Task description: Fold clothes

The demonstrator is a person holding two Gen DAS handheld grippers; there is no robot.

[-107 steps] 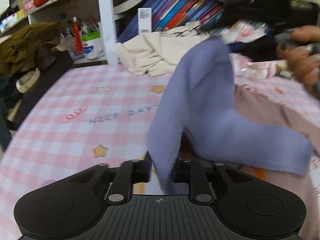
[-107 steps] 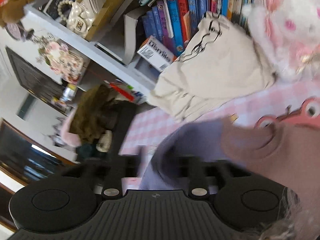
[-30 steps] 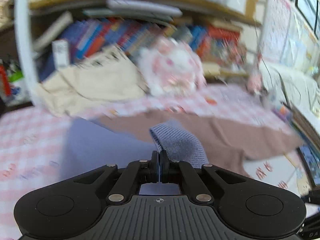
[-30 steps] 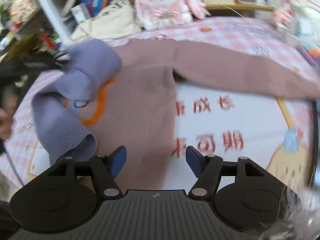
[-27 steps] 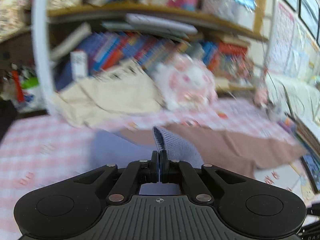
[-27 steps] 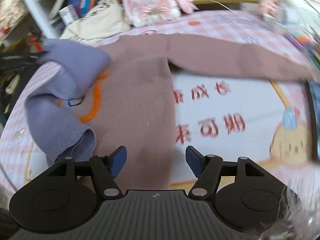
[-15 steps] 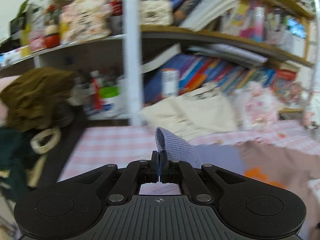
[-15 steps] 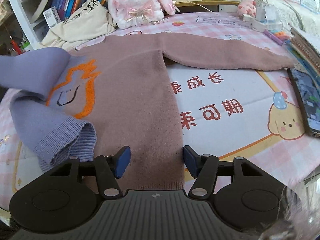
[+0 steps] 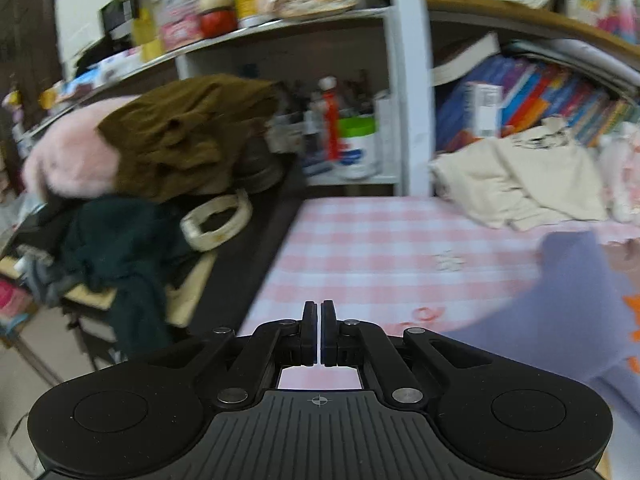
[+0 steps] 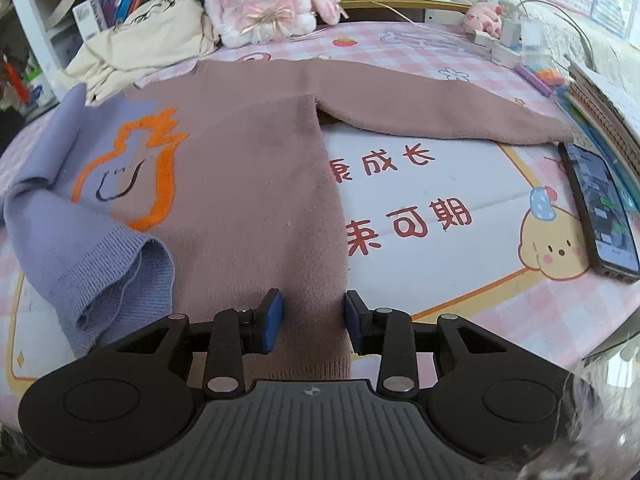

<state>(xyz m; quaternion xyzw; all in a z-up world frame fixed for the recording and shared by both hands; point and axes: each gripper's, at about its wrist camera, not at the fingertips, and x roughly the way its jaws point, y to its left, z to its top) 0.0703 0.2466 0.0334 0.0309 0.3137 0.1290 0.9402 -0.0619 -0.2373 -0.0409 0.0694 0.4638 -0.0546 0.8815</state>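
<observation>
A mauve-brown sweater (image 10: 248,168) with a lilac left side and an orange outline figure lies flat on the pink checked tablecloth (image 10: 500,320). Its brown sleeve (image 10: 440,108) stretches to the right. The lilac sleeve (image 10: 92,248) lies crumpled at the left, cuff toward me, and shows as a blur of lilac sleeve (image 9: 568,312) in the left wrist view. My right gripper (image 10: 314,320) is closing over the sweater's lower right edge, with the fabric between its blue pads (image 10: 274,318). My left gripper (image 9: 319,314) has its jaws almost together, just parting, with nothing between them.
A phone (image 10: 600,208) lies at the right table edge beside stacked books. A plush rabbit (image 10: 264,0) and a cream bag (image 10: 152,36) sit at the back. Beyond the table's left edge (image 9: 276,264), a chair holds piled clothes (image 9: 168,140). A white shelf post (image 9: 412,80) stands behind.
My left gripper let go of the lilac cuff and swung left toward the table's edge. The lilac sleeve dropped onto the table. My right gripper's jaws narrowed over the sweater's hem.
</observation>
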